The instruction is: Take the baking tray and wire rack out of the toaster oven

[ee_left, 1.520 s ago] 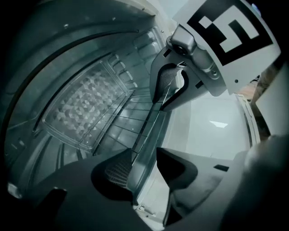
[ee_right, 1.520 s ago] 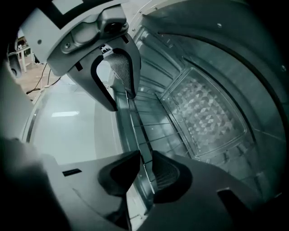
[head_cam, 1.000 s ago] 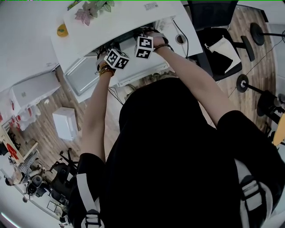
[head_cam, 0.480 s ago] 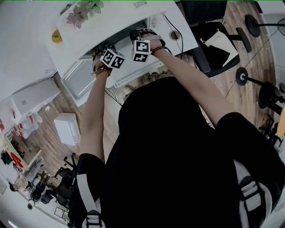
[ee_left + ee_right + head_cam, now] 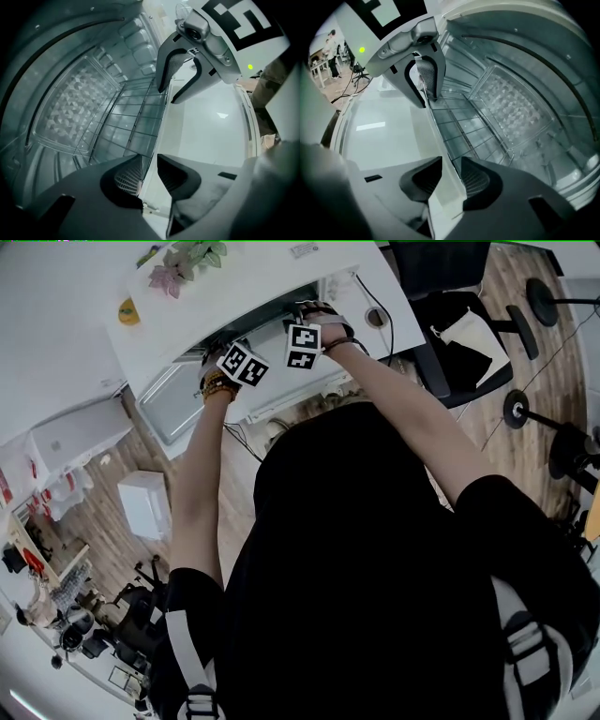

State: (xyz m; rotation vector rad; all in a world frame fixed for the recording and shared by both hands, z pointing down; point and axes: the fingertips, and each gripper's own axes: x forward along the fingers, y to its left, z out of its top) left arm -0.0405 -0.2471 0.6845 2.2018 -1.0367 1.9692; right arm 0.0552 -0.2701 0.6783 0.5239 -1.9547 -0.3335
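Note:
The wire rack [image 5: 126,122] [image 5: 464,131] lies level inside the toaster oven [image 5: 272,317], whose back wall is embossed metal. My left gripper [image 5: 149,173] straddles the rack's front edge at the oven's mouth. Its jaws are closing, and a narrow gap still shows on either side of the wire. My right gripper [image 5: 451,180] straddles the same front edge further along. Its jaws are opening and stand off the edge. Each gripper shows in the other's view, the right gripper [image 5: 168,93] and the left gripper [image 5: 423,91]. A grey rimmed tray [image 5: 173,399] lies left of the oven.
A glossy pale panel [image 5: 206,126] [image 5: 379,136], apparently the open oven door, stretches out in front of the rack under both grippers. The oven stands on a white table [image 5: 84,296] with a plant [image 5: 187,259] behind. A black chair [image 5: 450,343] and weights are at the right.
Both hands stay at the oven's mouth. Only the head camera has shifted slightly.

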